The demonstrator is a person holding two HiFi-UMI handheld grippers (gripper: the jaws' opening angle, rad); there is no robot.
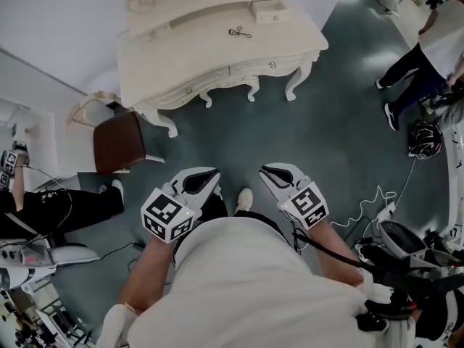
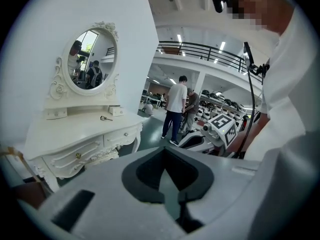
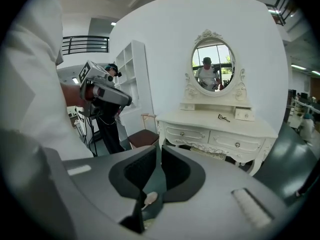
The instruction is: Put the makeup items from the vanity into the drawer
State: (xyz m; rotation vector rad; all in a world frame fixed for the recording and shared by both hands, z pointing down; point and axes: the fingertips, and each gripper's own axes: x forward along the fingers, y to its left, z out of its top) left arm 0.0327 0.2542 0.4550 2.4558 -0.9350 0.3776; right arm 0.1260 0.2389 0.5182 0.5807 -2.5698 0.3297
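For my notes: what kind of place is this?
Probably a large lab or workshop hall, not a home: a staged vanity, a mezzanine railing, loose cables on the floor.

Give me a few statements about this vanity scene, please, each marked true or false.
1. A dark makeup tool lies on top of the vanity. True.
2. The vanity's drawers stand open. False: both drawers are shut.
3. The left gripper holds the tool. False: its jaws are together on nothing, well short of the vanity.
4. A brown-seated chair stands beside the vanity. True.
5. The mirror is rectangular. False: it is oval.
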